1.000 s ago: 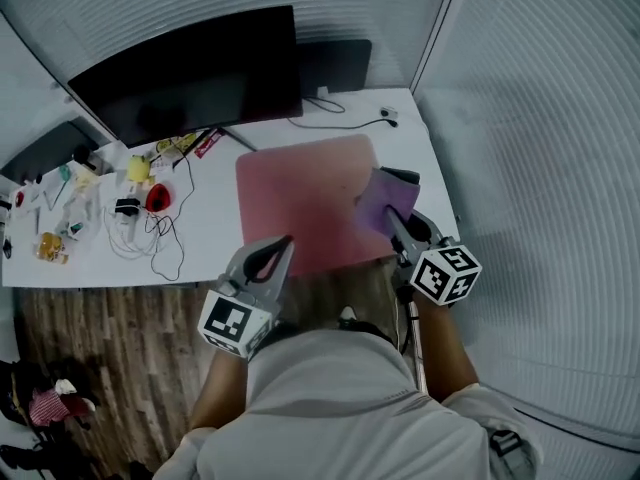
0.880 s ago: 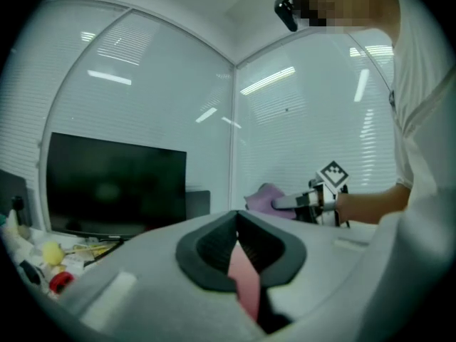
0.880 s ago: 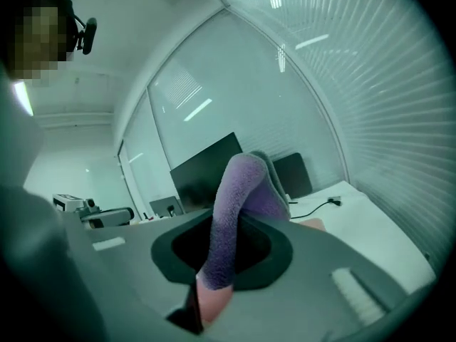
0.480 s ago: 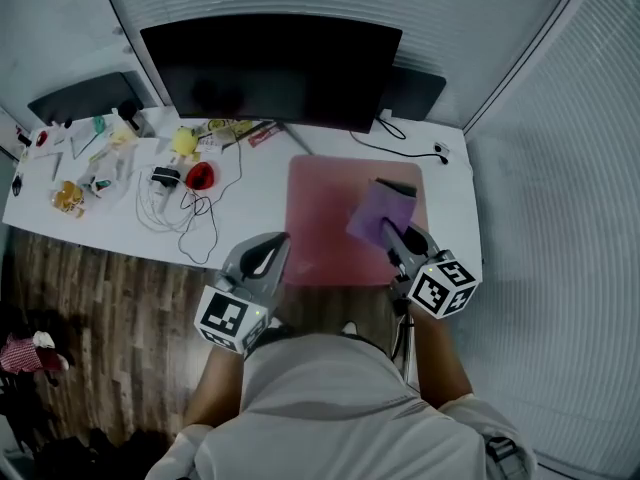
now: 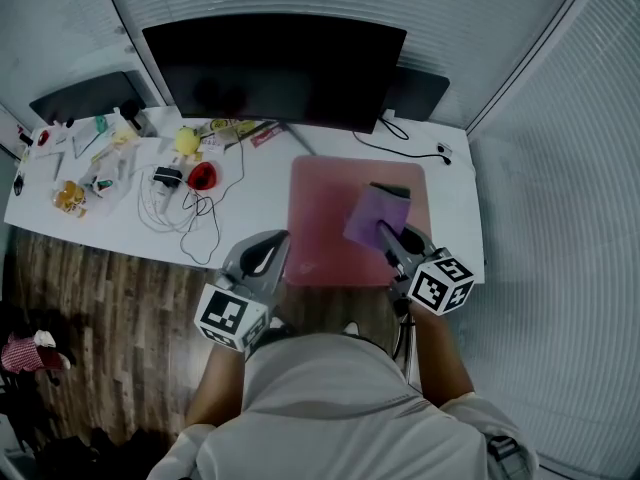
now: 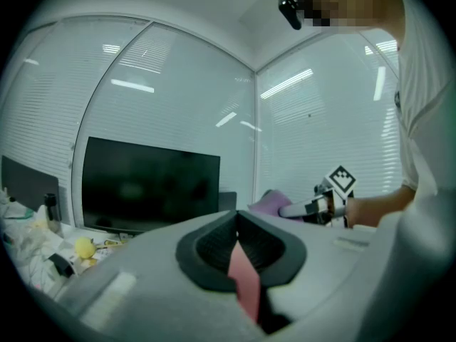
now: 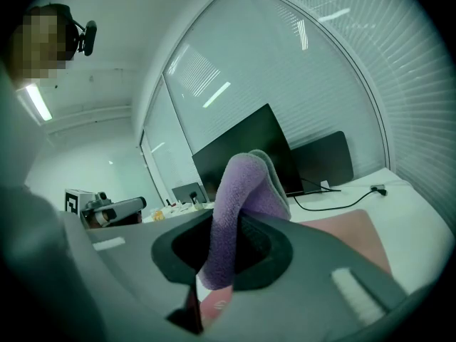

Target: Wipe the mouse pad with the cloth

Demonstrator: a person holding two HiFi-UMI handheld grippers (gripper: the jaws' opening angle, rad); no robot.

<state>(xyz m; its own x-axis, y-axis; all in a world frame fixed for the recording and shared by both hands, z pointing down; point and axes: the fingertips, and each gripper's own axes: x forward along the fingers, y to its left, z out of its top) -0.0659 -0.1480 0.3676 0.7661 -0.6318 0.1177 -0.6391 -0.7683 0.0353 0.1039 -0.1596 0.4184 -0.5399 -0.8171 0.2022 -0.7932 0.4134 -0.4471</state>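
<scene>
Your right gripper point(image 5: 388, 238) is clamped on a fuzzy purple cloth point(image 5: 372, 214), which rises folded from between its fingertips and drapes forward over the flat pink rectangular mouse pad point(image 5: 322, 218) beneath them. Your left gripper point(image 5: 280, 240), jaws pressed together and empty, points beside the pad's near-left corner. A pale mark printed on the pad is too blurred to read.

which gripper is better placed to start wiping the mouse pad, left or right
Right. The right gripper is shut on the purple cloth, over the pink mouse pad. The left gripper is shut and holds nothing, at the pad's near left corner.
</scene>
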